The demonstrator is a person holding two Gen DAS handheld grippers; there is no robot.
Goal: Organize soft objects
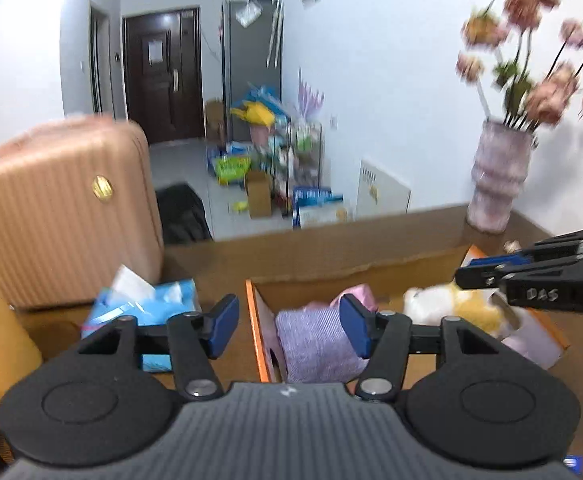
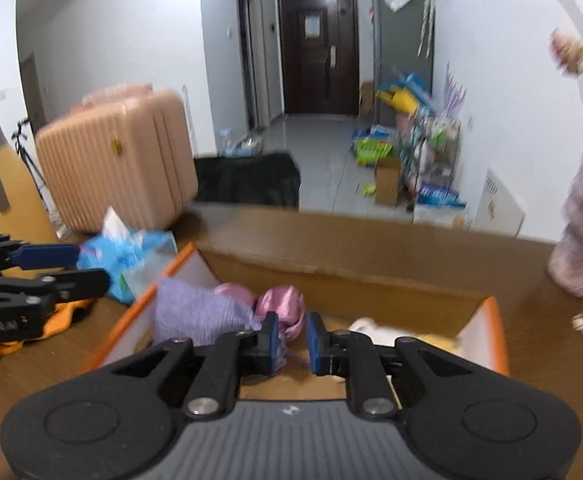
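So it's a lived-in room with white walls, a dark door (image 1: 163, 72) at the far end and a heap of colourful clutter along the right wall, and up front there's a brown wooden worktop (image 1: 315, 252). On it sits an open cardboard box (image 2: 371, 280) with orange edges, and that's where the soft stuff is: a lilac knitted cloth (image 1: 315, 340) lies at the box's left end, a shiny pink fabric bundle (image 2: 283, 304) is just beside it, and a white and yellow plush toy (image 1: 447, 304) is over toward the right end. Left of the box is a blue tissue pack (image 1: 139, 304), and behind that a ribbed pink suitcase (image 1: 63, 208). A pale purple vase (image 1: 499, 176) with blurry pink flowers stands at the worktop's back right corner. The left tool (image 1: 287, 320) hangs over the box's left end with its blue pads spread well apart and nothing pinched between them. The right tool (image 2: 293, 340) hovers above the middle of the box with just a narrow gap between its pads, and nothing's in that gap either.
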